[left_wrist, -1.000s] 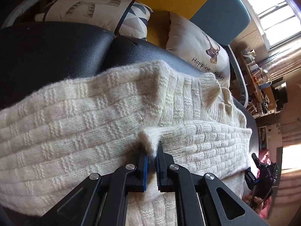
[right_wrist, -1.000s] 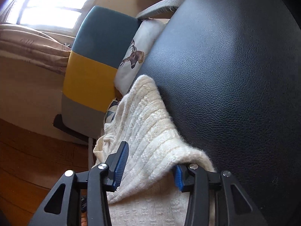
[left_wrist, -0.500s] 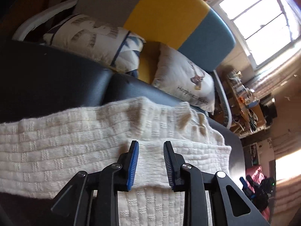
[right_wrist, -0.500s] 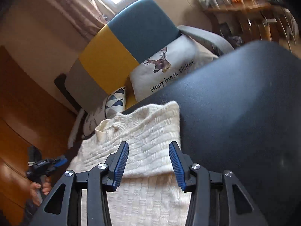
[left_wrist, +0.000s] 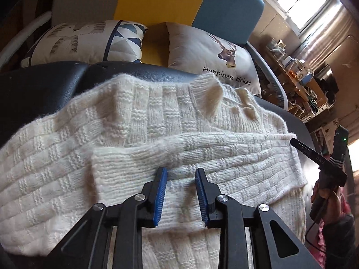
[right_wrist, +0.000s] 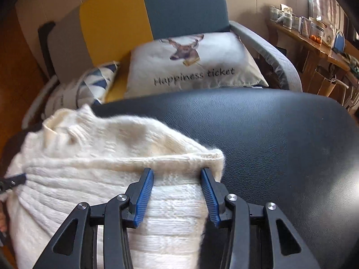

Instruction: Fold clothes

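Since a second ago both grippers are letting go of the cream knit sweater and backing off, the folded-over band now lying flat across it on the black leather seat. The band's long axis is running crosswise to both sets of fingers, just ahead of and under the tips. The left gripper is hovering over the band's middle, jaws narrow and closing with no knit pinched. The right gripper is standing half open at the band's end corner, nearer the sweater's free edge, gripping nothing.
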Action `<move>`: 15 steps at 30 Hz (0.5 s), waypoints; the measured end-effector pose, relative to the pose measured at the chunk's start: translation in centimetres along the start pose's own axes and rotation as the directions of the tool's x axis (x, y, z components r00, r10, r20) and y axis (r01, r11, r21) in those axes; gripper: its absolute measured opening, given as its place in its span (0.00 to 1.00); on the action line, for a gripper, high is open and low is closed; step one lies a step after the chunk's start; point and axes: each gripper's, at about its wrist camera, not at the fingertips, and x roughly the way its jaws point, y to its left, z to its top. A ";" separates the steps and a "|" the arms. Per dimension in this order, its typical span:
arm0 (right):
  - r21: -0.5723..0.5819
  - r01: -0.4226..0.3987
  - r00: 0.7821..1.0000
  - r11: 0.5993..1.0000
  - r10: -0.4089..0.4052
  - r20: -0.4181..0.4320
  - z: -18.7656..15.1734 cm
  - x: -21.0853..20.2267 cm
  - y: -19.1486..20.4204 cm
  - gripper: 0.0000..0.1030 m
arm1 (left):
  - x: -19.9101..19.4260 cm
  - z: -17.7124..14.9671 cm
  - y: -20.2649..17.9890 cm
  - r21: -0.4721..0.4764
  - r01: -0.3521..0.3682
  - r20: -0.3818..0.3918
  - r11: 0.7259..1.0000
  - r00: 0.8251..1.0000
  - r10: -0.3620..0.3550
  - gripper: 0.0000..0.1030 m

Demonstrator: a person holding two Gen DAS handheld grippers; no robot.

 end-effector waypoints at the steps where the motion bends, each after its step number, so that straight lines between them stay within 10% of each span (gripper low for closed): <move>1: -0.023 0.018 1.000 1.000 -0.017 0.009 -0.2 0.1 0.2 0.43 | 0.2 -0.2 0.4 -0.006 0.002 0.005 1.000 1.000 -0.002 0.18; 9: 0.009 0.066 0.998 0.998 -0.066 -0.006 0.4 -1.4 1.0 0.44 | -3.5 -1.5 2.9 -0.199 0.119 0.131 0.973 0.987 -0.094 0.25; 12: 0.061 -0.061 0.994 0.996 0.055 0.092 -0.4 -5.3 2.5 0.47 | -8.9 -3.7 7.0 -0.328 0.251 0.253 0.911 0.952 -0.171 0.44; 15: 0.121 -0.248 0.966 0.961 0.237 0.099 -2.5 -7.2 5.2 0.49 | -14.9 -7.7 13.7 -0.458 0.206 0.328 0.865 0.943 -0.051 0.47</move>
